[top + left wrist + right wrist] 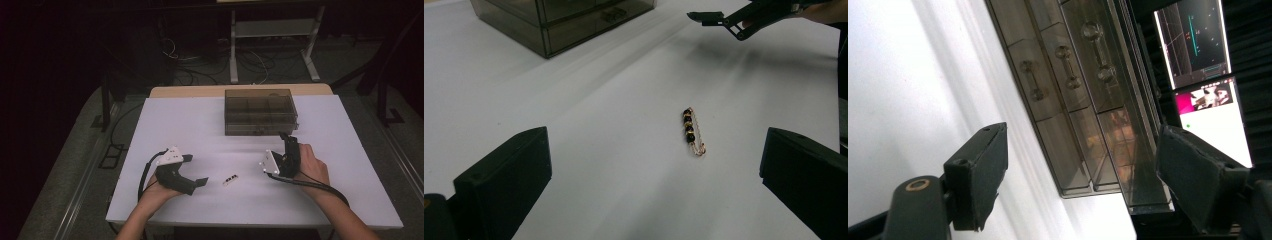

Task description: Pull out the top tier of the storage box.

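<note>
One white table (165, 115), two grippers, one pin, one box.

Left gripper (196, 170) near the front edge, left of centre, resting in the left hand (159, 192); jaws spread wide, nothing between them.

One beaded safety pin (693, 131), four dark beads counted, lies flat on the table near the front edge at mid-width, between the two grippers, touching neither.

Right gripper (285, 137) right of centre, in the right hand (312, 162), jaws apart and empty, pointing at the box.

One smoky clear drawer box (260, 111) by the back edge; three drawer knobs seen in the right gripper view
</note>
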`<state>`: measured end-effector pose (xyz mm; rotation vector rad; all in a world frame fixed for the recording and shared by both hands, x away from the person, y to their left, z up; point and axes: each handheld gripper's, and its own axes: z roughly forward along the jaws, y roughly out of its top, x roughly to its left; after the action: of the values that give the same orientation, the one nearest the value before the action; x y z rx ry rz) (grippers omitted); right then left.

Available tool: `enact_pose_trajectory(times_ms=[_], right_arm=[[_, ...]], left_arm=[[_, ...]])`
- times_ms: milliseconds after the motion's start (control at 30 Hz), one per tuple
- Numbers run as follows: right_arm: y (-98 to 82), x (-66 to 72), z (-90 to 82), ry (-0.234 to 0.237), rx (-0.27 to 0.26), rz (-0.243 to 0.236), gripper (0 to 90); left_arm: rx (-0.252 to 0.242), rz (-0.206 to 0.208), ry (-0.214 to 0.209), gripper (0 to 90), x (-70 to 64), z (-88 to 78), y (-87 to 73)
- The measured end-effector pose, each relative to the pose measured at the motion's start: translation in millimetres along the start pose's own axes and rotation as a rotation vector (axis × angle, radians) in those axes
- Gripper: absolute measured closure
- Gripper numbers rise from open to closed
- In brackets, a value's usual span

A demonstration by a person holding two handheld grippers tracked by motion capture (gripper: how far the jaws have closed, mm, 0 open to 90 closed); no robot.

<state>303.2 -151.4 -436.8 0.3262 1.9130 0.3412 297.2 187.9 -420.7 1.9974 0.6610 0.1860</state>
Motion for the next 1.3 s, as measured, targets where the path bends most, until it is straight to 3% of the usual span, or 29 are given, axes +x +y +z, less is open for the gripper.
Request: enact_pose_trajectory(times_ms=[233, 467, 933, 1300], right_arm=[[-2.6, -5.3, 0.5, 0.067, -0.003, 0.111, 20.3], [-5.0, -11.0, 0.4, 0.105, -0.001, 0.179, 20.3], [-10.8, -22.3, 1.4, 0.24, -0.004, 0.364, 20.3], [-14.5, -28.6, 2.9, 0.338, -0.005, 0.47, 20.3]], left_arm=[[0.002, 0.001, 0.001, 0.0, -0.1, -0.3, 0.0], [0.002, 0.003, 0.001, 0.0, 0.0, -0.3, 0.0], [0.002, 0.004, 0.002, 0.0, -0.1, -0.4, 0.0], [0.002, 0.004, 0.002, 0.0, -0.4, -0.4, 0.1]])
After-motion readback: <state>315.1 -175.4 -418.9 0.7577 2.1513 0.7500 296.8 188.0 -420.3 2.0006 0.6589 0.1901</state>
